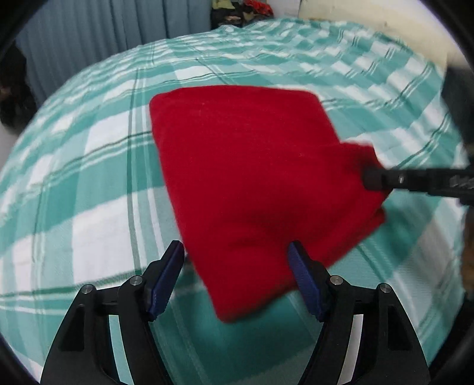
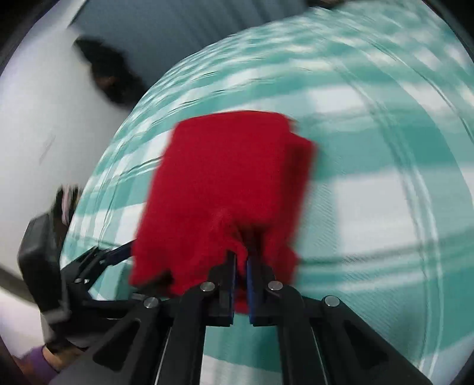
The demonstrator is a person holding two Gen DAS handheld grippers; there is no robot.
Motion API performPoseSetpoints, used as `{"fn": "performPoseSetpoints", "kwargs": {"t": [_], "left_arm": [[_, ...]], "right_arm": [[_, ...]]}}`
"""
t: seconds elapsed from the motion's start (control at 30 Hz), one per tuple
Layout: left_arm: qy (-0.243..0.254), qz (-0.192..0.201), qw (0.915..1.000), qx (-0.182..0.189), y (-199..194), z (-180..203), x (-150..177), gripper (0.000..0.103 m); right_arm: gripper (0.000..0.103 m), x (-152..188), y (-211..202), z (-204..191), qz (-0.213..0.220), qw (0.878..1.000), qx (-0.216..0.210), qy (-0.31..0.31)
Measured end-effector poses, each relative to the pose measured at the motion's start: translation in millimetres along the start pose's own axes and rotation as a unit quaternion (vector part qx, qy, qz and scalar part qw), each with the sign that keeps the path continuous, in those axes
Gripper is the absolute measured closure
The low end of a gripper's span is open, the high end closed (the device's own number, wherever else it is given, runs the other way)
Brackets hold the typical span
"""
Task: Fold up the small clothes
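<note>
A folded red cloth lies on a bed covered with a green and white checked sheet. My left gripper is open, its blue pads standing either side of the cloth's near edge without pressing it. The right gripper comes in from the right edge and pinches the cloth's right corner. In the right wrist view, the right gripper is shut on the red cloth, a bunch of fabric squeezed between its pads. The left gripper shows at the lower left beside the cloth.
A blue-grey curtain hangs behind the bed, with a heap of dark and red clothes at the far edge. A purple sleeve shows at the lower left of the right wrist view. A dark shape sits on the pale floor.
</note>
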State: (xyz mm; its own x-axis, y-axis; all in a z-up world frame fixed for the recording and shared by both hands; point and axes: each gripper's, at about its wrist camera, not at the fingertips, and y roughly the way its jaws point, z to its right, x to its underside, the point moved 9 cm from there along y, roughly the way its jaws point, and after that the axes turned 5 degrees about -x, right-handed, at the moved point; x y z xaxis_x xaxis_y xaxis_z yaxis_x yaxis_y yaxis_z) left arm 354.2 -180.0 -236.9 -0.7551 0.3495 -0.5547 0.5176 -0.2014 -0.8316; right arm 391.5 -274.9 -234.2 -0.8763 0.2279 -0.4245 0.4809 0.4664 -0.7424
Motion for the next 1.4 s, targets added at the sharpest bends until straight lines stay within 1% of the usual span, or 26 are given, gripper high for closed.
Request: {"fn": "performPoseSetpoints", "kwargs": {"t": [0.07,0.2,0.27,0.3,0.33,0.4,0.43,0.47,0.5,0.53,0.6,0.67,0.7,0.73,0.77,0.8,0.87,0.9,0.93,1.0,1.1,1.13,1.23,1.27,1.33,1.4], "left_arm": [[-0.014,-0.004,0.9999,0.008,0,-7,6,0.021],[-0.027,-0.013,0.9992,0.025,-1,-12,12,0.021],[-0.039,0.005,0.9989,0.026,-20,-16,5,0.022],[-0.044,0.018,0.9986,0.025,-28,-18,1,0.022],[-0.048,0.037,0.9979,0.025,-39,-20,-8,0.022],[-0.054,0.07,0.9959,0.018,-52,-22,-26,0.022],[-0.055,0.088,0.9945,0.013,-56,-19,-38,0.022],[-0.053,0.097,0.9938,0.012,-55,-16,-46,0.022],[-0.05,0.101,0.9936,0.011,-51,-11,-53,0.024],[-0.047,0.101,0.9937,0.015,-45,-4,-57,0.025],[-0.033,0.092,0.9949,0.025,-27,11,-55,0.026],[-0.007,0.049,0.9986,0.018,2,24,-37,0.031],[0.006,0.031,0.9995,0.005,14,26,-27,0.032],[0.021,0.028,0.9994,-0.008,20,28,-18,0.032],[0.038,0.034,0.9986,-0.014,20,31,-12,0.032],[0.052,0.039,0.9977,-0.02,19,35,-8,0.032],[0.058,0.043,0.9971,-0.024,16,35,-7,0.031],[0.053,0.044,0.9974,-0.022,15,34,-6,0.031],[0.042,0.047,0.9979,-0.016,16,32,-6,0.031],[0.035,0.051,0.998,-0.013,16,30,-6,0.029],[0.038,0.055,0.9976,-0.016,16,30,-6,0.028],[0.039,0.053,0.9977,-0.015,16,30,-6,0.028],[0.038,0.05,0.998,-0.003,13,32,-2,0.027],[0.041,0.047,0.9981,0.003,12,32,-1,0.025],[0.047,0.042,0.9979,0.015,10,35,4,0.02],[0.055,0.042,0.9975,0.016,10,36,8,0.018]], "right_arm": [[0.097,12,1,19,-0.01,0.999,-0.021,0.038],[0.095,20,9,17,-0.027,0.999,-0.024,0.021],[0.067,19,5,21,-0.042,0.999,-0.013,0.023],[0.038,19,0,24,-0.045,0.999,-0.003,0.026],[0.035,15,-14,30,-0.031,0.999,0.019,0.029],[0.036,-1,-41,26,0.02,0.999,0.036,0.007],[0.046,-16,-54,14,0.044,0.998,0.031,-0.015],[0.053,-31,-61,-2,0.06,0.998,0.006,-0.033],[0.064,-42,-62,-19,0.063,0.997,-0.027,-0.042],[0.071,-49,-59,-33,0.059,0.995,-0.069,-0.048],[0.073,-57,-43,-55,0.041,0.988,-0.139,-0.049],[0.073,-52,-8,-58,0.003,0.986,-0.162,-0.043],[0.074,-44,15,-46,-0.033,0.988,-0.15,-0.035],[0.092,-30,40,-24,-0.076,0.991,-0.105,-0.028],[0.103,-20,55,-5,-0.106,0.992,-0.063,-0.031],[0.103,-19,58,8,-0.108,0.992,-0.046,-0.044],[0.103,-28,46,6,-0.094,0.993,-0.037,-0.053],[0.096,-42,36,-3,-0.073,0.994,-0.009,-0.083],[0.091,-55,29,-13,-0.055,0.993,-0.001,-0.106],[0.091,-90,23,-44,-0.025,0.989,-0.017,-0.142],[0.091,-122,48,-69,-0.036,0.986,-0.051,-0.158],[0.091,-124,62,-66,-0.048,0.986,-0.038,-0.156],[0.093,-128,109,-8,-0.095,0.986,0.067,-0.12],[0.091,-126,113,7,-0.1,0.986,0.079,-0.108],[0.089,-129,94,18,-0.065,0.989,0.089,-0.097],[0.088,-129,60,7,-0.024,0.99,0.084,-0.112]]}}
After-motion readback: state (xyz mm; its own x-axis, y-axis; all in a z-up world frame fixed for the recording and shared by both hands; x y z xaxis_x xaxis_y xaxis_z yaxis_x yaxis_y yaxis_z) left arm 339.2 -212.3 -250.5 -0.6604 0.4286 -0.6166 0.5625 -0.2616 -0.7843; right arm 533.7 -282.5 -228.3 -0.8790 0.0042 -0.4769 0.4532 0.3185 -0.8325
